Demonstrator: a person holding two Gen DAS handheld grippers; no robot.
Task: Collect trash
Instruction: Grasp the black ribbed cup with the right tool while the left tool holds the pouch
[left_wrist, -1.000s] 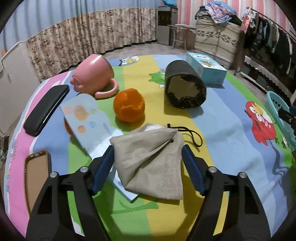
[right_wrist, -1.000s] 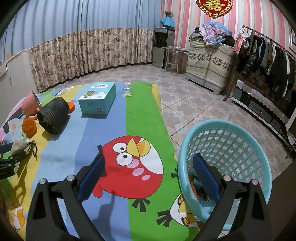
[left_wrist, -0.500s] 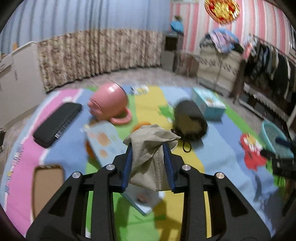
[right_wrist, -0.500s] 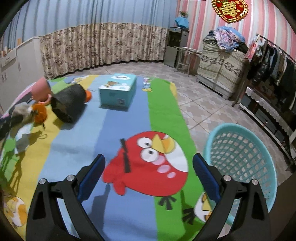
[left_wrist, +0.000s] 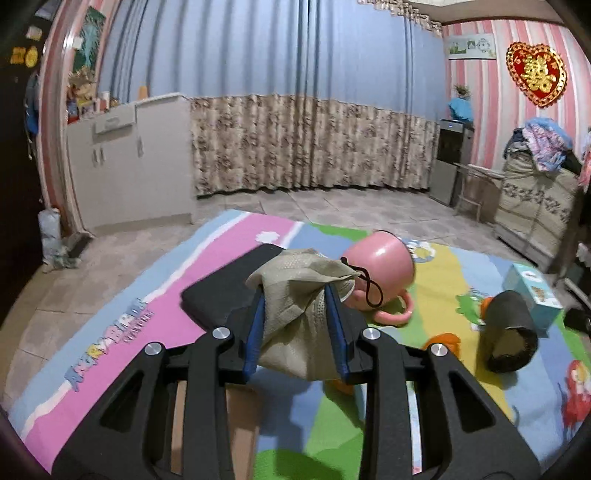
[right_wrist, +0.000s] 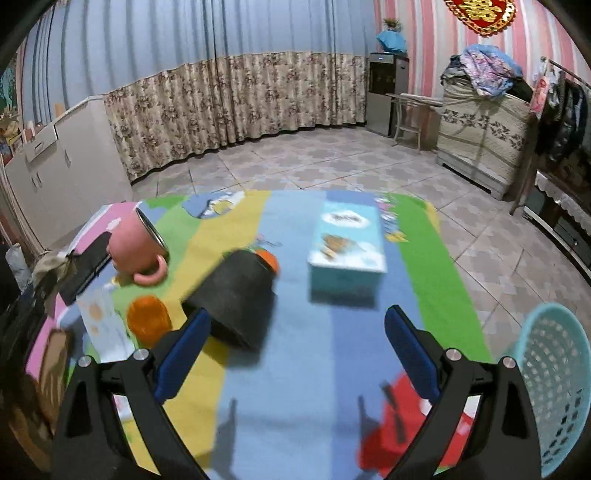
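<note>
My left gripper (left_wrist: 295, 321) is shut on a crumpled beige face mask (left_wrist: 299, 295) with a black ear loop, held up above the colourful mat. My right gripper (right_wrist: 295, 339) is open and empty, hovering over the blue stripe of the mat near a black cylinder (right_wrist: 236, 295). The turquoise trash basket (right_wrist: 554, 384) stands on the floor at the mat's right edge. An orange peel (right_wrist: 147, 321) lies on the mat left of the cylinder; it also shows in the left wrist view (left_wrist: 441, 341).
On the mat lie a tipped pink mug (left_wrist: 376, 273), a black case (left_wrist: 229, 291), a blue tissue box (right_wrist: 345, 245), a printed card (right_wrist: 103, 325) and a brown phone-like slab (right_wrist: 51, 373). A white cabinet (left_wrist: 129, 162) and curtains stand behind.
My left gripper closed on the mask and lifted it off the mat. My right gripper swung left, away from the basket and over the mat.
</note>
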